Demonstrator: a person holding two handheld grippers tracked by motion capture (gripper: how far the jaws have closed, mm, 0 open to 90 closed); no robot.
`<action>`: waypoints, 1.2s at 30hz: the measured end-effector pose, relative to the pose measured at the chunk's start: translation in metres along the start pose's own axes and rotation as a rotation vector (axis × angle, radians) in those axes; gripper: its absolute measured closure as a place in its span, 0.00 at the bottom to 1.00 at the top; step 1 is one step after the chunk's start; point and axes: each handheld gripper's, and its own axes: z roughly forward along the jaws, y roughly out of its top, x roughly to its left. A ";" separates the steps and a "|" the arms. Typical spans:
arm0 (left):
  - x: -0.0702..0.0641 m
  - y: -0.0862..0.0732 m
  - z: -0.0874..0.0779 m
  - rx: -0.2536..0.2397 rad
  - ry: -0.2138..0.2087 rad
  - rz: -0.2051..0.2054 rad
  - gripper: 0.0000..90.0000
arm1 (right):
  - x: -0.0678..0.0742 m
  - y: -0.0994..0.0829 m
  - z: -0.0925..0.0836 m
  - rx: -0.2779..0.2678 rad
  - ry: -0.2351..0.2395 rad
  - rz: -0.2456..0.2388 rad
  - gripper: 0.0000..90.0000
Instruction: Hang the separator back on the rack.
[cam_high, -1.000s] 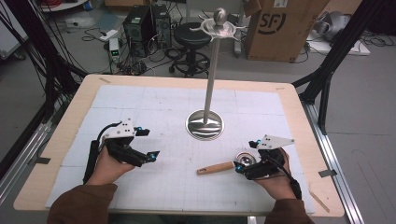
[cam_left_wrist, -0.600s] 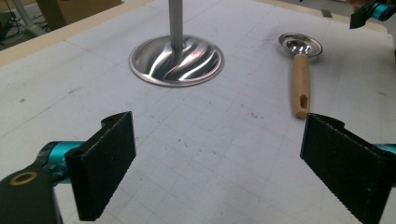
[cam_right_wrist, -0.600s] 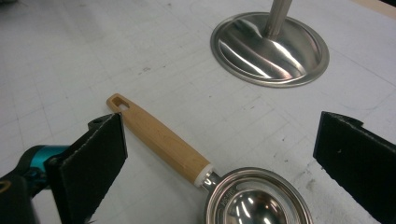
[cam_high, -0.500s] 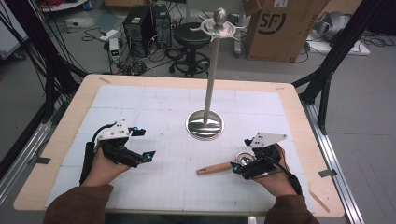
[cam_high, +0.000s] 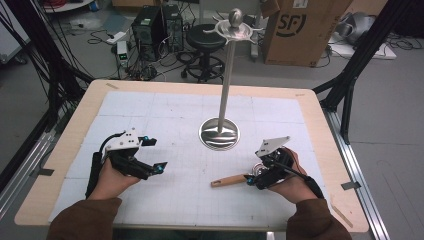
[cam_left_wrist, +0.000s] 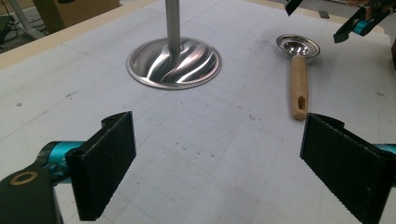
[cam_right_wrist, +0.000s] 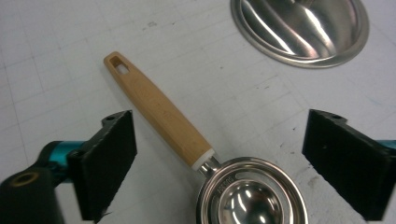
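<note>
Both forearms enter the high view from 6 o'clock, each in a brown sleeve, each hand wrapped around a gripper body.

The left gripper (cam_high: 150, 155) sits at about 8 o'clock of the high view, its 2 jaws pointing toward 3 o'clock and standing wide apart with nothing between them. In the left gripper view its black pads (cam_left_wrist: 105, 163) rise from the bottom corners, well apart.

The right gripper (cam_high: 257, 175) sits at about 4 o'clock, jaws pointing toward 9 o'clock and tipped downward. Its jaws have just been closing a little, yet remain widely parted, the pads (cam_right_wrist: 109, 154) pressing on nothing.
</note>
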 end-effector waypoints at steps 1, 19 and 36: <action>0.000 0.000 0.000 0.000 0.001 0.000 0.12 | 0.000 0.001 0.002 0.009 0.004 -0.006 0.16; -0.001 0.000 0.002 0.008 0.003 0.003 0.12 | 0.006 0.012 0.029 0.197 0.064 -0.102 0.44; -0.002 0.001 0.003 0.018 0.023 0.010 0.12 | 0.005 0.009 0.045 0.293 0.112 -0.127 0.54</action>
